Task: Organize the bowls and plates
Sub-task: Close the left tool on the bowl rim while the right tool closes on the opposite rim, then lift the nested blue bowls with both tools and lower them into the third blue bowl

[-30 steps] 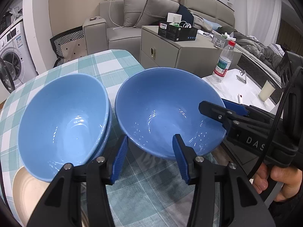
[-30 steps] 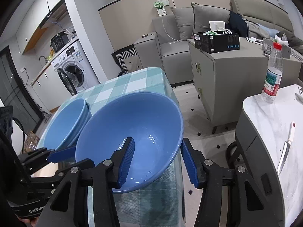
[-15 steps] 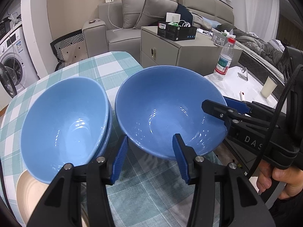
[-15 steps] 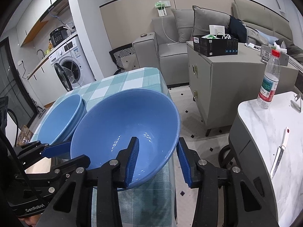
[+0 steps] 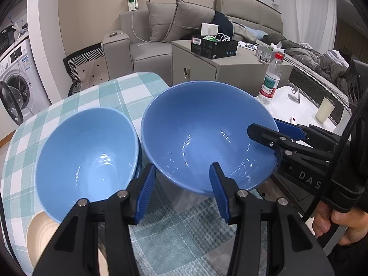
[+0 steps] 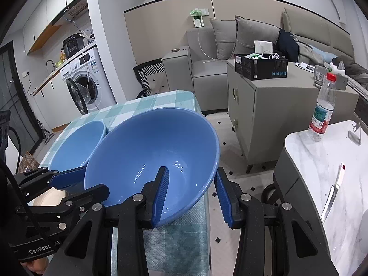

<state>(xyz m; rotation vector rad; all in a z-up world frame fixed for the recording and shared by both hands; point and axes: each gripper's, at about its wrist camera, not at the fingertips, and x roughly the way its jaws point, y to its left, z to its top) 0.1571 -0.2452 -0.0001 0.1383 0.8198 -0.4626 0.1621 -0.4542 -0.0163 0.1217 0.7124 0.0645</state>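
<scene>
**Bowl straddled at the rim, stack waiting beside it**

Left wrist view: my left tongs (image 5: 181, 189) stand apart with nothing between the pads, hovering low over the checked surface (image 5: 128, 92). Ahead sit the stacked blue bowls (image 5: 87, 161) on the left, with a cream plate (image 5: 39, 232) showing under their near edge. The single blue bowl (image 5: 202, 138) is just beside them on the right, and the right tongs reach onto its far rim.

Right wrist view: my right tongs (image 6: 191, 191) straddle the single bowl's rim, one pad inside and one outside. A gap shows on the outer side, so I judge them not yet clamped. The bowl looks tilted, near the surface's edge.

I take this as the pick-up step. Next I would close on the rim, lift clear, and nest the bowl into the stack without knocking it.
</scene>
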